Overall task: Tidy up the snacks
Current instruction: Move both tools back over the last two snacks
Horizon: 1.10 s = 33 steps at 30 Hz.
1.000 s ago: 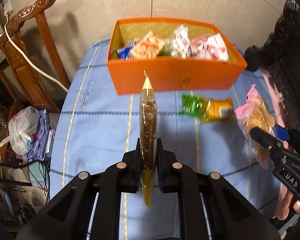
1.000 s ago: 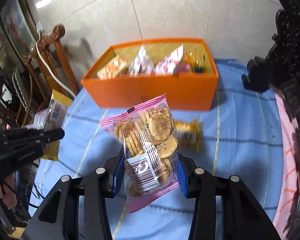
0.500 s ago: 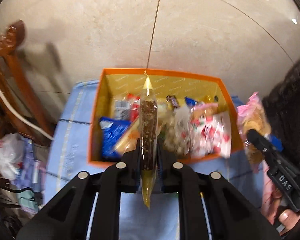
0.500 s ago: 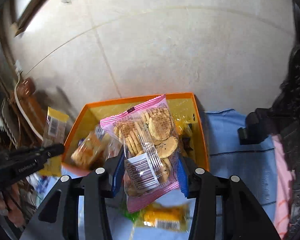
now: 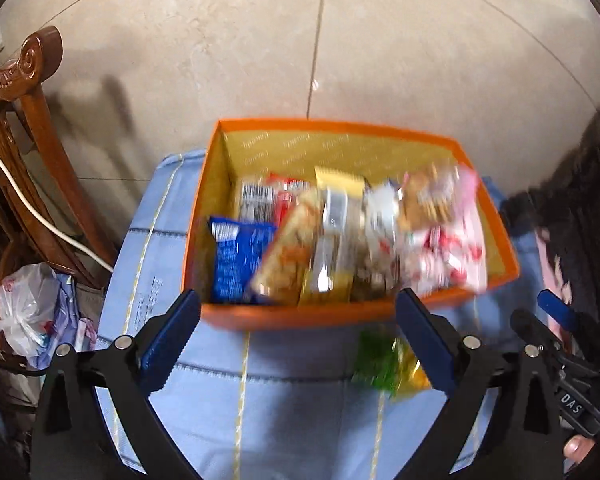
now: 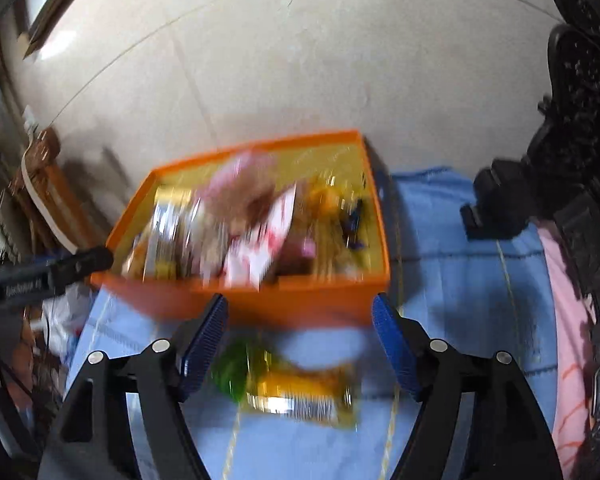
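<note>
Both grippers, left (image 5: 296, 320) and right (image 6: 300, 320), have just been opening; jaws stand wide, nothing between them. The snack packets lie in the orange cardboard box (image 5: 340, 314) on the blue cloth (image 5: 280, 420); one green-and-yellow foil packet (image 6: 296, 392) lies before it.

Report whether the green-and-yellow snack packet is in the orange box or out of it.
Out. The green-and-yellow packet lies on the blue cloth just in front of the orange box.

bright daylight, motion blur, fisheye-warped dark edges
</note>
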### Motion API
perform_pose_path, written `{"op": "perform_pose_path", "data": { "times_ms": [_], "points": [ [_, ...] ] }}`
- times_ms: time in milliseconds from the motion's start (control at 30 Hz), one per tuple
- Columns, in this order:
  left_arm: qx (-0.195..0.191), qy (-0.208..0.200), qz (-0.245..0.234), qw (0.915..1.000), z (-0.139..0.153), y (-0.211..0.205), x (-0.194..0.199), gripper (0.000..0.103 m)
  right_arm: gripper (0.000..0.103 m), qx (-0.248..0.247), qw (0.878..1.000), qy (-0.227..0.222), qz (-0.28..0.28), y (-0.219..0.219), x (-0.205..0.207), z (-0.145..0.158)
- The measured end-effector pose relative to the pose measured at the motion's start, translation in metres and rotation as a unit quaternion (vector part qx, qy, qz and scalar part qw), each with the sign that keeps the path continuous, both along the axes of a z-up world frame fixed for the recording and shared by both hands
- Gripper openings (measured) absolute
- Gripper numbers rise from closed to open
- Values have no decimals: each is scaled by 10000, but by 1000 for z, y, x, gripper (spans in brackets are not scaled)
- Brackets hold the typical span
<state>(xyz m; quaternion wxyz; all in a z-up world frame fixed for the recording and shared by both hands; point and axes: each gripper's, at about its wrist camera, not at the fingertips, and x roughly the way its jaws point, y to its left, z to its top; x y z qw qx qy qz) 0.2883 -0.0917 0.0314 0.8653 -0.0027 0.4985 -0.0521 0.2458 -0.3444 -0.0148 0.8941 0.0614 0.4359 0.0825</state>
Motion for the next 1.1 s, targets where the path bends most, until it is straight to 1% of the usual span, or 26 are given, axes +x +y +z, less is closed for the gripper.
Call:
{"op": "perform_pose_path", "data": {
  "times_ms": [67,133,200,267,367,433,467,600,733,833,933,967,1000,1033,1067,1100],
  "points": [
    [84,88,-46,9999,-7,1,-16,96,75,-211,9993,205,214,4,-11,-16],
    [78,179,-28,9998,-13,3,-27,96,75,-435,9973,431,407,11,-18,-33],
    [44,349,-24,9994,-23,6,-38,96,75,-587,9954,567,509,17,-23,-46],
    [21,534,-76,9985,-36,5,-46,96,75,-555,9940,750,565,20,-21,-61],
    [196,754,-182,9968,-53,-1,-49,96,75,-514,9931,904,546,22,-16,-75],
    [255,830,-190,9960,-60,-3,-49,96,75,-477,9921,1045,502,25,-12,-85],
    [226,857,-178,9959,-63,-4,-50,96,75,-422,9918,1096,503,25,-9,-89],
    [179,953,-153,9952,-70,-4,-50,96,76,-417,9912,1154,496,34,-1,-101],
    [168,1041,-103,9944,-77,-1,-46,96,81,-577,9903,1115,588,46,5,-111],
    [139,1127,-53,9935,-81,0,-45,96,80,-789,9889,1073,654,53,7,-114],
    [187,1178,-119,9928,-85,-3,-45,96,70,-895,9873,1074,760,57,2,-113],
    [195,1178,-128,9928,-85,-4,-45,96,59,-888,9874,1063,760,57,-1,-111],
    [190,1182,-138,9927,-85,-6,-45,96,40,-892,9881,1035,709,57,-4,-107],
    [170,1191,-148,9926,-85,-6,-46,96,31,-798,9896,1024,612,54,-7,-103],
    [134,1210,-157,9924,-86,-7,-46,96,13,-678,9909,1035,521,48,-13,-99],
    [117,1241,-155,9921,-87,-9,-47,96,12,-563,9916,1066,464,42,-19,-96]
  ]
}}
